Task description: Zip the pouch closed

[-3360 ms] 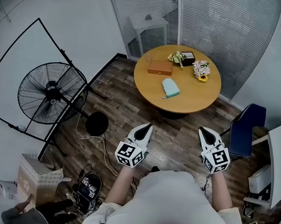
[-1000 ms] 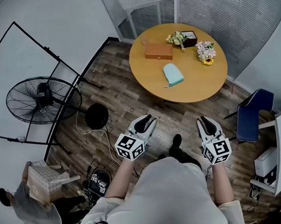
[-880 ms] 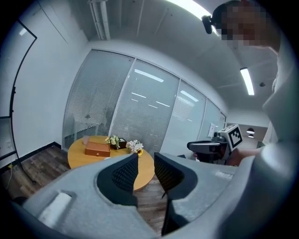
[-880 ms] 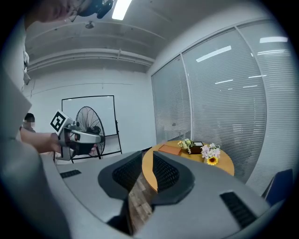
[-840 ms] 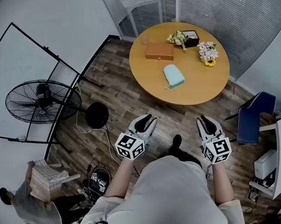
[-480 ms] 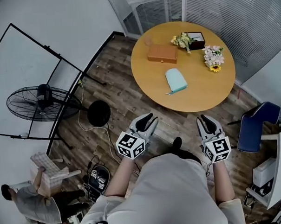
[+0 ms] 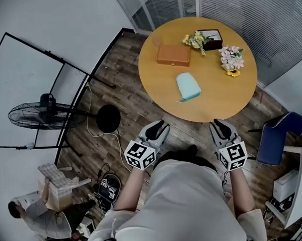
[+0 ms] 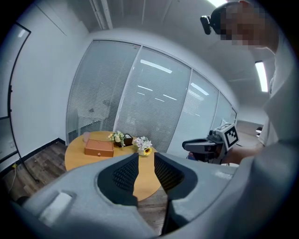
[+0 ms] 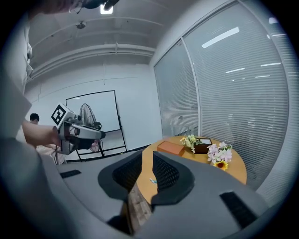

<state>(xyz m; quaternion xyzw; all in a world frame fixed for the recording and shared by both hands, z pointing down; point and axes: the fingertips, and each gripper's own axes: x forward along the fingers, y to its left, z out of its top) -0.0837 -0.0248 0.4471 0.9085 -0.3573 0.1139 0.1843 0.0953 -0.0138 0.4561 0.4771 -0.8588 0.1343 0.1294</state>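
Note:
A teal pouch [image 7: 188,86] lies flat near the middle of the round wooden table [image 7: 160,85], with its zipper pull at the near edge. Both grippers are held over the floor short of the table, well away from the pouch. My left gripper [image 7: 160,125] [image 8: 146,156] is open with nothing between its pads. My right gripper [image 7: 218,123] [image 9: 147,156] is open too and holds nothing. In the right gripper view a sliver of the pouch [image 9: 152,180] shows through the gap. The left gripper's jaws hide the pouch in its own view.
On the table's far side sit a brown box [image 7: 173,54], a dark box [image 7: 213,39] with flowers and a small bouquet [image 7: 232,59]. A standing fan [image 7: 41,116] is at the left, a blue chair [image 7: 279,137] at the right. A person [image 7: 40,217] sits at the lower left.
Both grippers have moved forward toward the table, which now lies closer in the head view. Their jaws have not changed. The fan has slid toward the left edge.

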